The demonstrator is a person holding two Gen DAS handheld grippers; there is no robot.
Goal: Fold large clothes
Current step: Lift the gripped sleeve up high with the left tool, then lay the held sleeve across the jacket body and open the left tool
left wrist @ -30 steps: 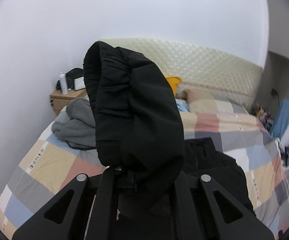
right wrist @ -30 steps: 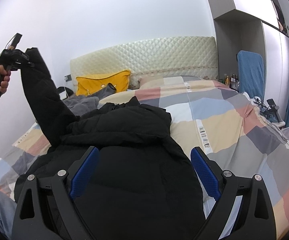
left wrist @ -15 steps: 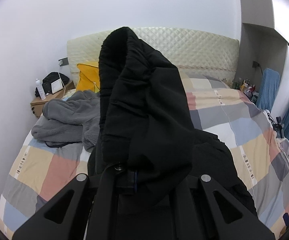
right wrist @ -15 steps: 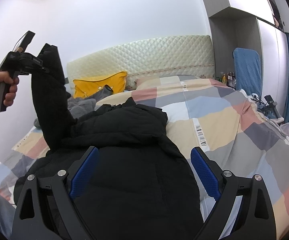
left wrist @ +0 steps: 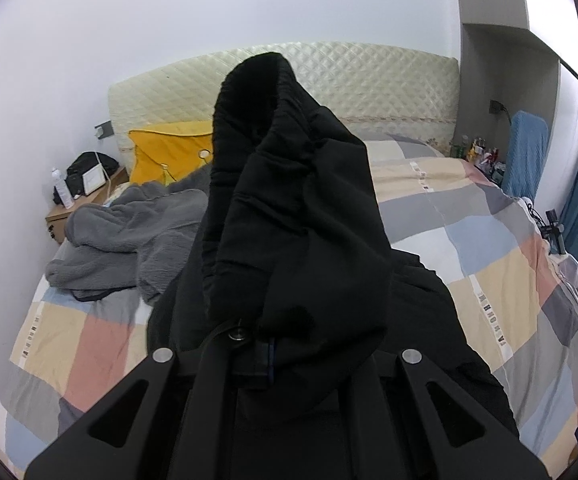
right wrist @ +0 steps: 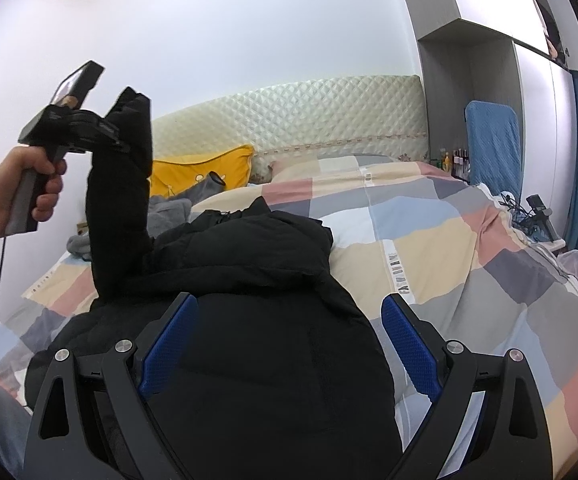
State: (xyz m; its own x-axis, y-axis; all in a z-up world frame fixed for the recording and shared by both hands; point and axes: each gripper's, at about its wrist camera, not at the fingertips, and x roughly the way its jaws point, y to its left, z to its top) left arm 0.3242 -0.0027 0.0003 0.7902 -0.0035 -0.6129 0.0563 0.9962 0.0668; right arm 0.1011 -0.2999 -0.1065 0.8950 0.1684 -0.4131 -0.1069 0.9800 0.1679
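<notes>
The black padded jacket lies spread on the checked duvet, its body filling the lower middle of the right wrist view and its collar end bunched toward twelve o'clock, near the yellow pillow and the grey fleece. One sleeve stands lifted at about ten o'clock, its cuff pinched in the left gripper, whose jaws are clamped together on the cloth; the hand holds the grip just below. In the left wrist view that cuff droops forward over the fingers, which suggests soft, limp fabric with some bulk. The right gripper hovers over the jacket's lower body with its blue pads wide apart and nothing between them. The jacket looks puffy and light for its bulk, probably with a smooth shell that could slide in a shallow pinch, so a deep bite on a seam, cuff or hem edge seems safest. The padding is likely to spring back, so folds may need pressing flat.
</notes>
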